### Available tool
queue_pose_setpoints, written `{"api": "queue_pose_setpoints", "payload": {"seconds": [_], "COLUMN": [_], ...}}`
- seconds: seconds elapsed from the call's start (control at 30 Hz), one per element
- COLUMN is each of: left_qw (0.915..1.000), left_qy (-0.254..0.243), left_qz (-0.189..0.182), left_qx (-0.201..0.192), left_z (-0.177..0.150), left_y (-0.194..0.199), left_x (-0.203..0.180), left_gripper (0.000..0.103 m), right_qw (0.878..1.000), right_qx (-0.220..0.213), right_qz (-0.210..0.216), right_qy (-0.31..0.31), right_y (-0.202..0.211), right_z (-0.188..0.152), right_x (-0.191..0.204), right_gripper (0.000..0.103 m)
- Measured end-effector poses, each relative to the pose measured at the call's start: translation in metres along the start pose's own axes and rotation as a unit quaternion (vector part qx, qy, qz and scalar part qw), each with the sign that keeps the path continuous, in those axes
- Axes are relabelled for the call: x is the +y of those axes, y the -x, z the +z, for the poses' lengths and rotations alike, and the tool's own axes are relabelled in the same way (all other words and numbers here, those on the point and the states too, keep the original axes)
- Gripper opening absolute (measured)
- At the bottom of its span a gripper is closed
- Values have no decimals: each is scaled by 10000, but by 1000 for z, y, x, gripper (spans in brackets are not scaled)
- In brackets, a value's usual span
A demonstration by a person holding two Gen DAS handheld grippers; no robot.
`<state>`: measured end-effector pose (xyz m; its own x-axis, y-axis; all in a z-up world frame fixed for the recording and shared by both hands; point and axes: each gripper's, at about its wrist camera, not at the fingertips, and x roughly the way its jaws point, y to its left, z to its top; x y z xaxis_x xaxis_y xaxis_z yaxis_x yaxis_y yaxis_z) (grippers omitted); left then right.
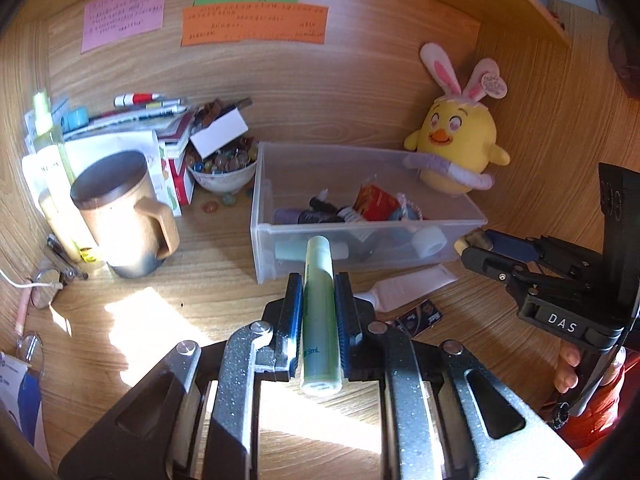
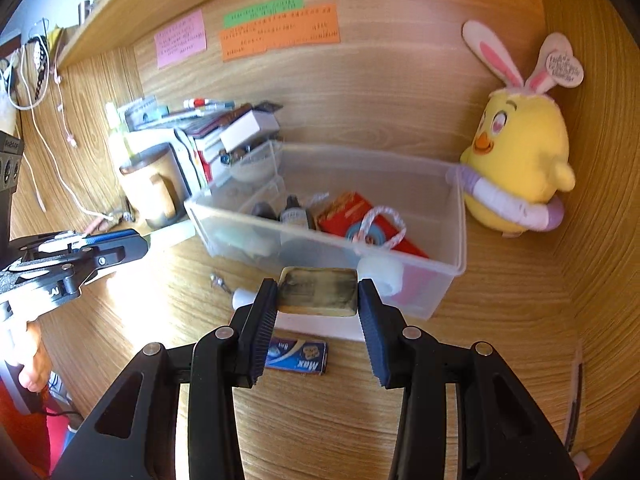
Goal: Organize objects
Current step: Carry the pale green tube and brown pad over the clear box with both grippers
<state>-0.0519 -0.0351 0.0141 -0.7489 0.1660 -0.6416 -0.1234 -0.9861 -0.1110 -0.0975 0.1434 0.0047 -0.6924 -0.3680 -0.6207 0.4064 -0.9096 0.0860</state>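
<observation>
Firmly, a pale green tube [image 1: 318,280] is being pinched between the nearly closed jaws of the left gripper [image 1: 318,294], its length lying along the fingers and its far end pointing toward the clear plastic bin [image 1: 362,254]. A smudged, cream-coloured eraser block [image 2: 318,291] is being clamped between the pads of the right gripper [image 2: 318,300], the jaws standing only as far apart as the block is wide. Both held things are being kept above the wooden desk [image 1: 208,280], just on the near side of the bin.

Inside the bin, a red packet [image 2: 360,220], a small dark bottle [image 2: 294,214], a roll of tape [image 1: 430,240] and other small items are being stored. Against the near wall of the bin, a white tube [image 1: 408,286] is lying on the desk, and a small blue packet marked "Max" [image 2: 298,356] is lying nearer still, below the right gripper.

At the far right corner of the bin, a yellow plush chick with rabbit ears [image 1: 460,140] is being propped against the wooden back panel. To the left of the bin, a bowl of glass marbles [image 1: 222,170] is seen, with a lidded tan mug [image 1: 124,216] nearer and further left, and a stack of books and pens [image 1: 160,120] behind them. Pink, green and orange paper notes [image 1: 256,24] are being displayed high on the back panel.
</observation>
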Motion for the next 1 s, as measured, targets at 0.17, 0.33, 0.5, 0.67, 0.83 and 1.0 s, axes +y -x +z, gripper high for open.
{"api": "queue_pose_setpoints", "payload": {"seconds": [0.17, 0.33, 0.5, 0.67, 0.83, 1.0], "left_qw": [9998, 9993, 9991, 9993, 9996, 9996], "left_qy": [-34, -14, -2, 35, 40, 42], "left_qz": [-65, -147, -180, -224, -256, -266], "left_qx": [-202, -341, -371, -283, -139, 30], "left_z": [14, 27, 41, 51, 60, 69], "left_y": [5, 2, -10, -27, -48, -69], "left_x": [-6, -13, -17, -19, -23, -24], "left_gripper": [15, 15, 15, 15, 15, 15], "right_qw": [9998, 9993, 9991, 9990, 9993, 9996], "right_qx": [-194, -349, -409, -424, -349, -170], "right_qz": [-48, -87, -66, -78, -94, -206], "right_qy": [7, -32, -80, -65, -40, 24], "right_y": [6, 7, 3, -5, -21, -43], "right_z": [14, 25, 34, 43, 51, 55], "right_x": [-2, -7, -13, -17, -18, -20], "right_gripper": [37, 37, 37, 37, 37, 37]}}
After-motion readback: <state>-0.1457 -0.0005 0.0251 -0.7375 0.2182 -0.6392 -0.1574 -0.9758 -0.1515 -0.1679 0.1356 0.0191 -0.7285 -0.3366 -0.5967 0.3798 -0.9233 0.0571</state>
